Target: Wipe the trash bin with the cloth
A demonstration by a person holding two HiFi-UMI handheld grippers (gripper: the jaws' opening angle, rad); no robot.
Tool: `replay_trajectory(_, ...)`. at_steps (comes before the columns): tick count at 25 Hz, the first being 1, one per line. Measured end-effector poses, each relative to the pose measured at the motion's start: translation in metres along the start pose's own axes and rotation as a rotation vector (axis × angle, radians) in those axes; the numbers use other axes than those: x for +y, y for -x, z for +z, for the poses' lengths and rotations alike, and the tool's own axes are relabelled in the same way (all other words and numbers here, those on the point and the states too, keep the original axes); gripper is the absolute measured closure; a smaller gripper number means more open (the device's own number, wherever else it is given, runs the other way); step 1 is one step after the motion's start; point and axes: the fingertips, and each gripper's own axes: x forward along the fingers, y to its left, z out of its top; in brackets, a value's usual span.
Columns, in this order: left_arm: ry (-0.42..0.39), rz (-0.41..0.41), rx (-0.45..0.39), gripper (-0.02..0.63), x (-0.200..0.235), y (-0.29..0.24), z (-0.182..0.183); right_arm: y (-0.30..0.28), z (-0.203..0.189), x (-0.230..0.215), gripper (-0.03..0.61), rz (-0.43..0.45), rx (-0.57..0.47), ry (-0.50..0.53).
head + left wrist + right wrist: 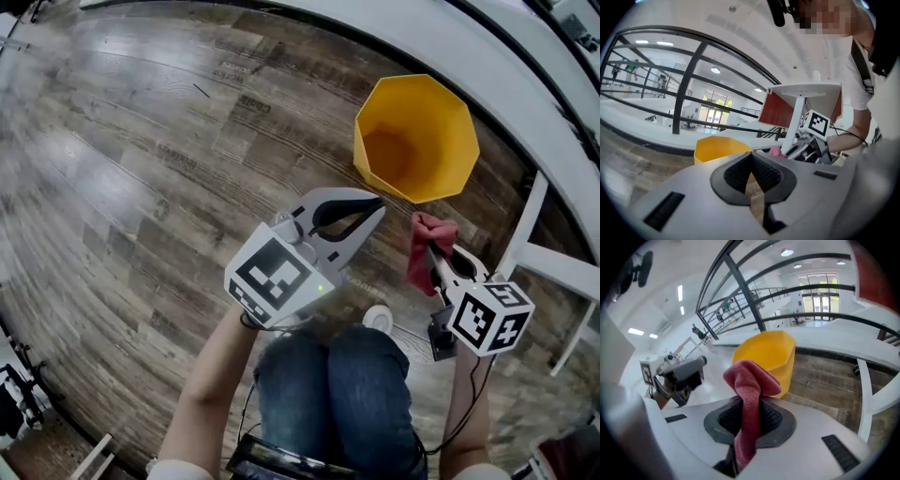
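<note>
- Head view: the bin (417,141) stands on the floor (141,141) at 1 o'clock, mouth up.
- My right gripper (433,258) is clamped on the cloth (425,239) at 3 o'clock; my left gripper (377,206) is closed together, empty.
- I'd press the cloth flat against the bin and drag slowly, with the left steadying it.

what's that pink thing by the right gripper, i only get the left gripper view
observer: A red terry cloth, pinched in the jaws of the right gripper, its folded end standing above them.
operator: anything inside the bin
observer: The head view looks down into the yellow many-sided plastic trash bin; nothing shows inside.
operator: cloth on it yet
observer: No; from above, a strip of wooden plank floor shows between cloth and bin.
</note>
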Motion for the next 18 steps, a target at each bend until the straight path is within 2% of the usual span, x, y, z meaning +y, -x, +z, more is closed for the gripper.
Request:
replay_trajectory(4,0.177,-0.024,0.013,0.609,-0.017,0.022,0.042,0.065,0.067,0.042,0.528,0.116,-0.136,-0.036)
replay_trajectory(9,0.334,-0.055,0.041,0.609,-0.061,0.053,0.111,0.148,0.126,0.103,0.528,0.254,-0.187,-0.074)
replay_trajectory(13,0.375,-0.022,0.078,0.609,-0.094,0.080,0.181,0.220,0.166,0.152,0.528,0.320,-0.215,-0.117)
replay_trajectory(16,0.438,-0.097,0.091,0.609,-0.129,0.096,0.241,0.277,0.194,0.178,0.528,0.327,-0.218,-0.109)
replay_trajectory(18,0.443,-0.134,0.110,0.609,-0.149,0.105,0.281,0.313,0.214,0.193,0.528,0.336,-0.219,-0.097)
